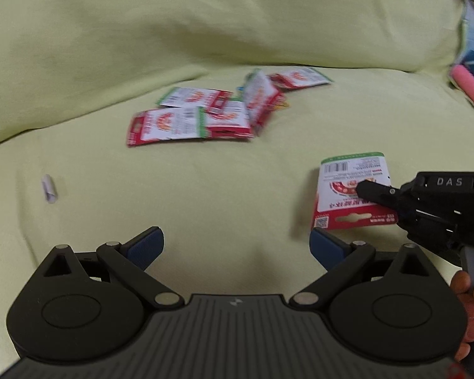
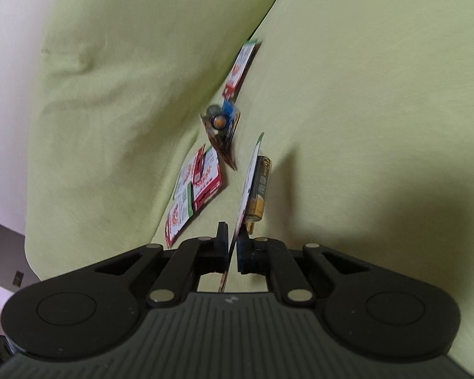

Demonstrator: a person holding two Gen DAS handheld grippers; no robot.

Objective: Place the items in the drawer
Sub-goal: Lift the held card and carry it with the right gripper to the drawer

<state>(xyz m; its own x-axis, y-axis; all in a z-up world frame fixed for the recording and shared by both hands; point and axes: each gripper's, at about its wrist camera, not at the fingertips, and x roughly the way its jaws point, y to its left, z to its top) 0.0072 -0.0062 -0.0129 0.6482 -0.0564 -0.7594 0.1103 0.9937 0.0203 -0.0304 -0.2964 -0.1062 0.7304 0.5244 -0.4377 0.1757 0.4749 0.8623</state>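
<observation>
1. Paper scrap: lying alone at far left on the yellow-green sofa cushion.
2. Left tongs: spread wide, empty, above the cushion.
3. Packet pile: overlapping red-and-white packets, mid-cushion.
4. Right tongs: clamped on a battery card, lifted well apart from the pile.

I'm seeing one battery card standing edgewise, clamped; the other red-white cards are lying scattered on the green cushion.
</observation>
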